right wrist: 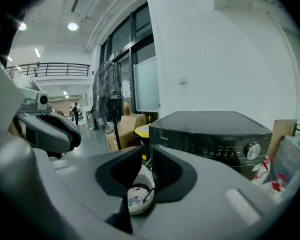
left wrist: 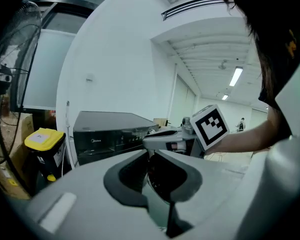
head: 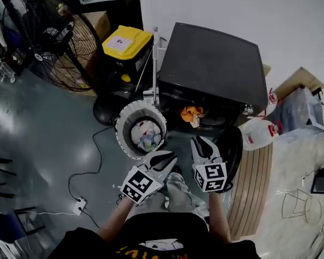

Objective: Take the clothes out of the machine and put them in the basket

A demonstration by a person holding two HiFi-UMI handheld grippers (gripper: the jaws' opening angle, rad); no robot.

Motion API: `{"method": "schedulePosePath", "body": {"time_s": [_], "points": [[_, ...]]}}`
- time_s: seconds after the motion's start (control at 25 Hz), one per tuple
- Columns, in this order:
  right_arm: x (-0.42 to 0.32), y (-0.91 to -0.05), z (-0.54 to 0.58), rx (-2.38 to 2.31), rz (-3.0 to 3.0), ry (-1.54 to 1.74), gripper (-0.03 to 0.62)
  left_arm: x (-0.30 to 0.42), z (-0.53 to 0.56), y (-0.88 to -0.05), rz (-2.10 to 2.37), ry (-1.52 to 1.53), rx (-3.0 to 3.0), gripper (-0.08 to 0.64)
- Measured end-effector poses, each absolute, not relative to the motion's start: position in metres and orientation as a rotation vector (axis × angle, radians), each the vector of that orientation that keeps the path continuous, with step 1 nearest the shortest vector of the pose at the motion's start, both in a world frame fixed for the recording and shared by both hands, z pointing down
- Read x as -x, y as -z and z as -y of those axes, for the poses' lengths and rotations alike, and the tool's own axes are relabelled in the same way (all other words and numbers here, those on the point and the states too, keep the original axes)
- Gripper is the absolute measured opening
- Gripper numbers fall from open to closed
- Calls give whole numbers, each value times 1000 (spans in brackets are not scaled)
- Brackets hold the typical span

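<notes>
Black machine (head: 213, 63) with orange clothes (head: 191, 113), white basket (head: 119, 125), yellow-lidded black bin (head: 127, 42).

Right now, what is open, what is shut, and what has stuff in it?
Washing machine: door open, orange clothes at the opening.
Basket: upright, some clothes inside.
Left tongs: shut, empty.
Right tongs: shut, empty.
Yellow-lidded bin: lid on.

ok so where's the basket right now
In the head view the basket sits on the floor at centre, just left of the black washing machine and right ahead of the left gripper.
</notes>
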State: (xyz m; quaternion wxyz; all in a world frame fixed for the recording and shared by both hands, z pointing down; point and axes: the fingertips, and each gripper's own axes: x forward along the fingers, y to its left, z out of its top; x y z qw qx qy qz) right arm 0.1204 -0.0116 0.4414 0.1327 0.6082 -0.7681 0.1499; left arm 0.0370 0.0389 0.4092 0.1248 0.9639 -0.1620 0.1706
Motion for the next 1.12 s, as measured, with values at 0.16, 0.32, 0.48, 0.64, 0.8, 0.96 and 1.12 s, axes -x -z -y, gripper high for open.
{"method": "schedulePosePath", "body": {"time_s": [0.16, 0.32, 0.48, 0.64, 0.8, 0.96, 1.12], "points": [[-137, -474, 37, -1747, 2192, -477, 100, -52, -22, -424, 470, -541, -2777, 32], [-149, -505, 59, -1718, 2170, -521, 112, -65, -6, -437, 487, -533, -2755, 32], [-160, -540, 81, -1718, 2165, -568, 120, -71, 10, -462, 509, -526, -2746, 32], [-170, -579, 103, -1753, 2178, -622, 121, -77, 27, -489, 527, -484, -2756, 32], [-184, -625, 127, -1793, 2171, -659, 123, -84, 38, -524, 494, -469, -2746, 32], [-198, -678, 147, -1854, 2156, -772, 133, -85, 45, -562, 482, -461, -2752, 32], [-207, -735, 164, -1829, 2118, -762, 167, -86, 49, -602, 503, -488, -2814, 32]]}}
